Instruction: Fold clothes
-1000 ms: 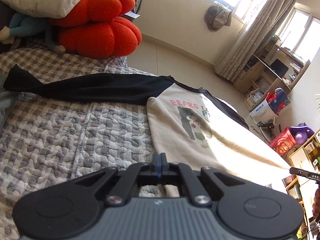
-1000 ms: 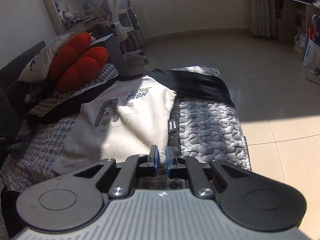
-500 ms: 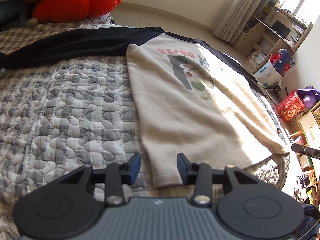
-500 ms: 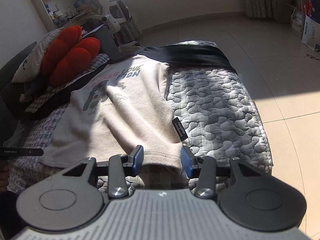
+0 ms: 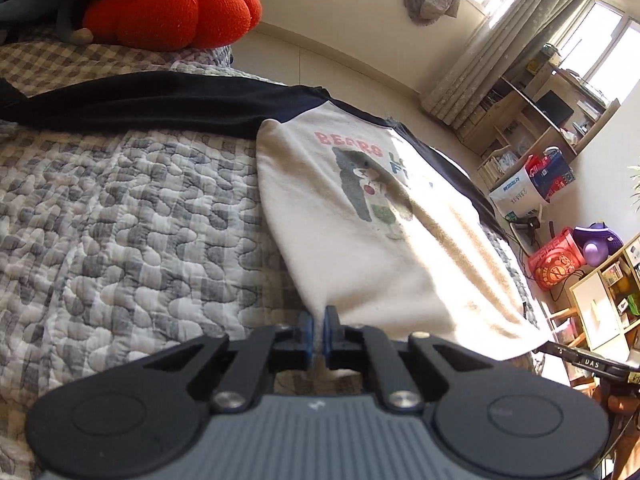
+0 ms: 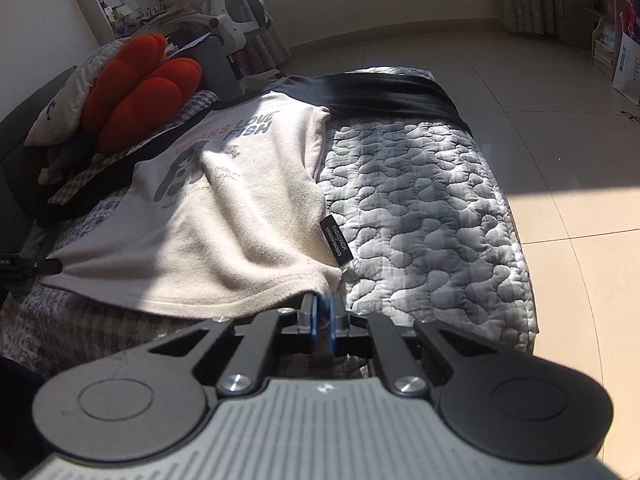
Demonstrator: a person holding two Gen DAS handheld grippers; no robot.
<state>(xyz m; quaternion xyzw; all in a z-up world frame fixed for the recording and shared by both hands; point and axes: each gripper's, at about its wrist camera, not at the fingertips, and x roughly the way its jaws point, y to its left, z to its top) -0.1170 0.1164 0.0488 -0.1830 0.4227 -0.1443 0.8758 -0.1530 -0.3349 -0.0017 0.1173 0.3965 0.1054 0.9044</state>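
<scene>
A cream shirt (image 5: pixel 360 232) with black sleeves (image 5: pixel 140 100) and a bear print lies face up on the grey quilted bed cover (image 5: pixel 120 220). My left gripper (image 5: pixel 318 320) is shut on the left corner of its hem, and the cloth runs taut up from the pads. In the right wrist view the same shirt (image 6: pixel 240 200) has its hem nearest me. My right gripper (image 6: pixel 323 308) is shut on the hem's right corner, just below the black side label (image 6: pixel 336 240). The hem sags a little between the two grips.
Red pumpkin cushions (image 5: pixel 168 8) and a white pillow sit at the bed's far end. Past the quilt's edge (image 6: pixel 520 240) is tiled floor (image 6: pixel 540 100). Shelves, boxes and a red crate (image 5: pixel 556 260) line the wall. The right gripper's tip (image 5: pixel 592 360) shows at the left wrist view's edge.
Both grippers opened, came down to the shirt's hem and closed on its two corners. The hem now lifts slightly off the quilt.
</scene>
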